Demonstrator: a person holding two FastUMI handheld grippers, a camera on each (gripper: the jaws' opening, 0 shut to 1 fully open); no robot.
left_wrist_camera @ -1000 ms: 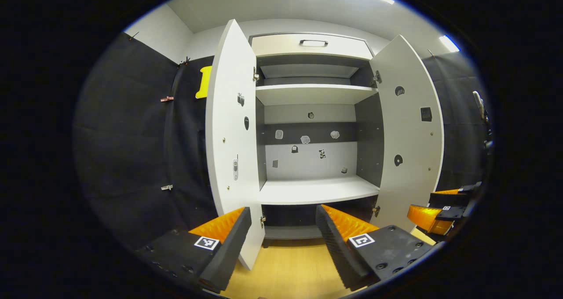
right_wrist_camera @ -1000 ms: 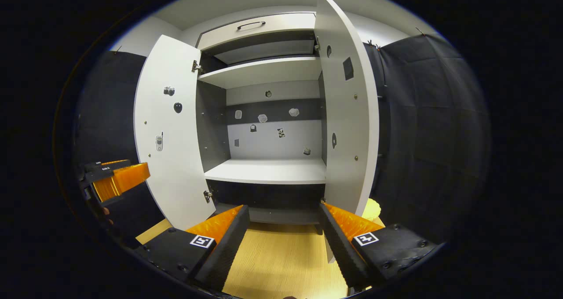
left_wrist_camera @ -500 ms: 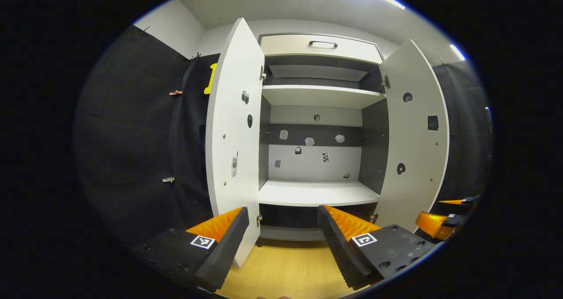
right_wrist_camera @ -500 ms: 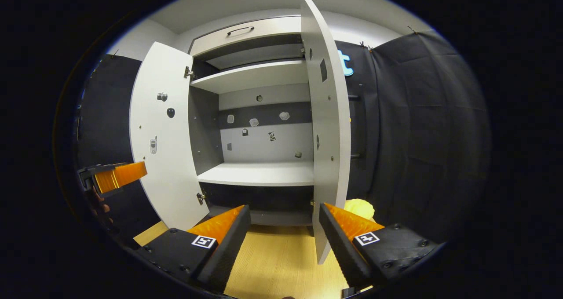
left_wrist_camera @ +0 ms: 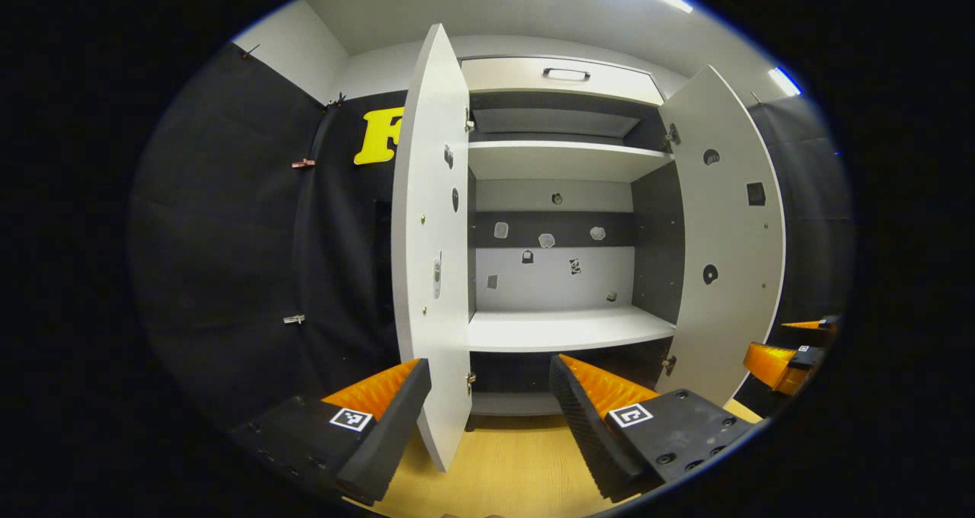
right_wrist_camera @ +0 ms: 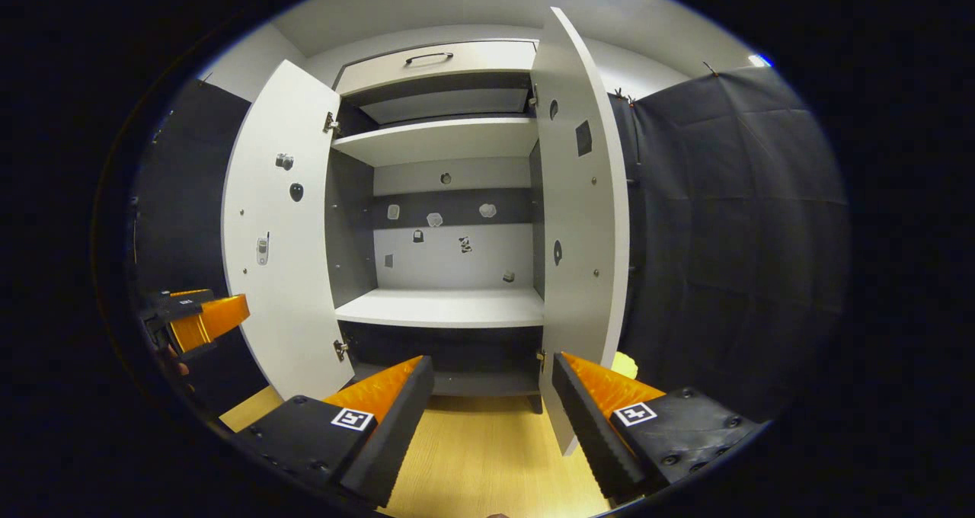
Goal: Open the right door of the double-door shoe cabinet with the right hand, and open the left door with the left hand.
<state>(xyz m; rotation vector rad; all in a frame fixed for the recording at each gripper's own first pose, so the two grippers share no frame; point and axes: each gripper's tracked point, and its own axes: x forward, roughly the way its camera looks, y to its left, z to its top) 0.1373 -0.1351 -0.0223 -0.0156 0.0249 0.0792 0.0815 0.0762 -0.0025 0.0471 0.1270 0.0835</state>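
- Left gripper (left_wrist_camera: pixel 487 419): fingers spread wide, nothing between them, pointed level at the shoe cabinet (left_wrist_camera: pixel 552 198) from a little way back.
- Right gripper (right_wrist_camera: pixel 491 419): fingers also spread wide, holding nothing, aimed level at the same cabinet.
- Left gripper view: left door (left_wrist_camera: pixel 434 259) stands swung out, seen nearly edge-on, its lower edge falling just inside the left finger (left_wrist_camera: pixel 388 419); no contact visible.
- Same view: right door (left_wrist_camera: pixel 727 236) swung open on the right side, inner face showing; the right gripper sits low beside it at the far right edge, apart from the door.
- Right gripper view: right door rises just above the right finger (right_wrist_camera: pixel 594 426), bottom corner dropping between the fingers near that finger; touching or not, cannot tell.
- Right gripper view: left door open wide on the left, with the left gripper low beside its outer edge and a hand (right_wrist_camera: pixel 171 354) partly seen under it.
- Cabinet interior: white shelves (right_wrist_camera: pixel 445 308), small stickers on the back panel, drawer with a handle (left_wrist_camera: pixel 565 74) on top.
- Wooden floor (right_wrist_camera: pixel 487 457) under both grippers.
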